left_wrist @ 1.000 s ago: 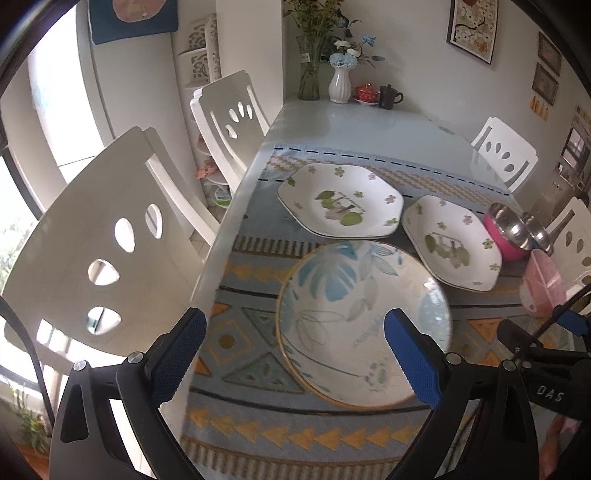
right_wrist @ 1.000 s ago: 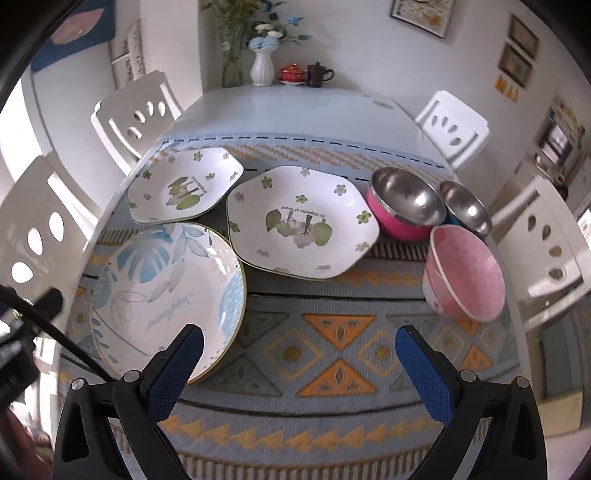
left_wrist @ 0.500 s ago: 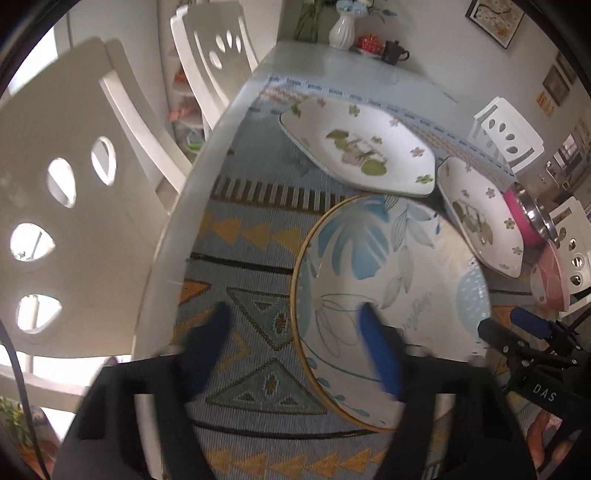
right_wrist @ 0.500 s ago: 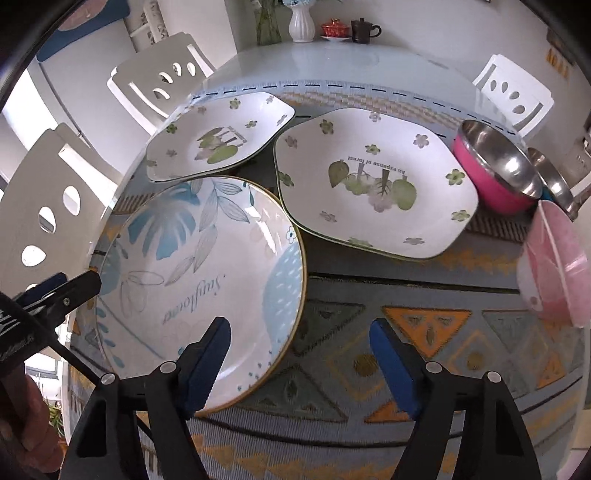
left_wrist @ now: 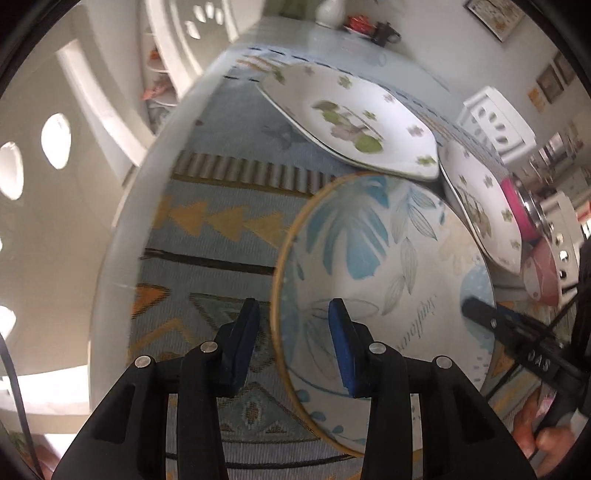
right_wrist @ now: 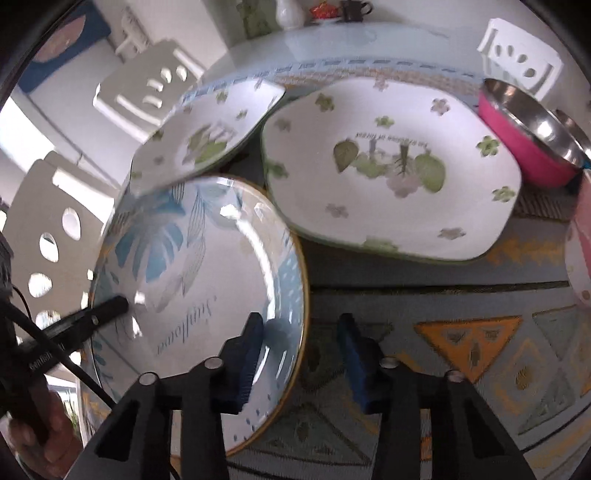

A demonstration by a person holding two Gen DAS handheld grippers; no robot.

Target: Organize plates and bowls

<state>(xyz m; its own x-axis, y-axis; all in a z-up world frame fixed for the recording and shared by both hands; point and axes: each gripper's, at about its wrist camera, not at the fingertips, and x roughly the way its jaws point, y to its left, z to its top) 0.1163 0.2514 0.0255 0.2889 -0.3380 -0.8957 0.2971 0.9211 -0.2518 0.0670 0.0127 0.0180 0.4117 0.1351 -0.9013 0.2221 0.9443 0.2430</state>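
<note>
A round plate (left_wrist: 388, 266) with blue leaves and a gold rim lies on the patterned table runner (left_wrist: 221, 221). My left gripper (left_wrist: 293, 325) straddles its left rim, one pad outside and one over the plate; the jaws are closing, with a gap still showing on each side of the rim. My right gripper (right_wrist: 301, 328) straddles the round plate's (right_wrist: 207, 266) right rim in the same way, jaws closing, pads apart from it. Behind it lie two white flower-print plates (right_wrist: 207, 136) (right_wrist: 388, 166), the nearer edges close to the round plate.
A pink bowl with a steel inside (right_wrist: 524, 136) and a pink dotted bowl (left_wrist: 543, 277) stand at the right. White chairs (left_wrist: 55, 184) line the table's left edge. A vase (right_wrist: 288, 14), teapot and mug stand at the far end.
Both grippers have come down and forward onto the round plate. Their jaws have narrowed from wide open to a small gap around its opposite rims.
</note>
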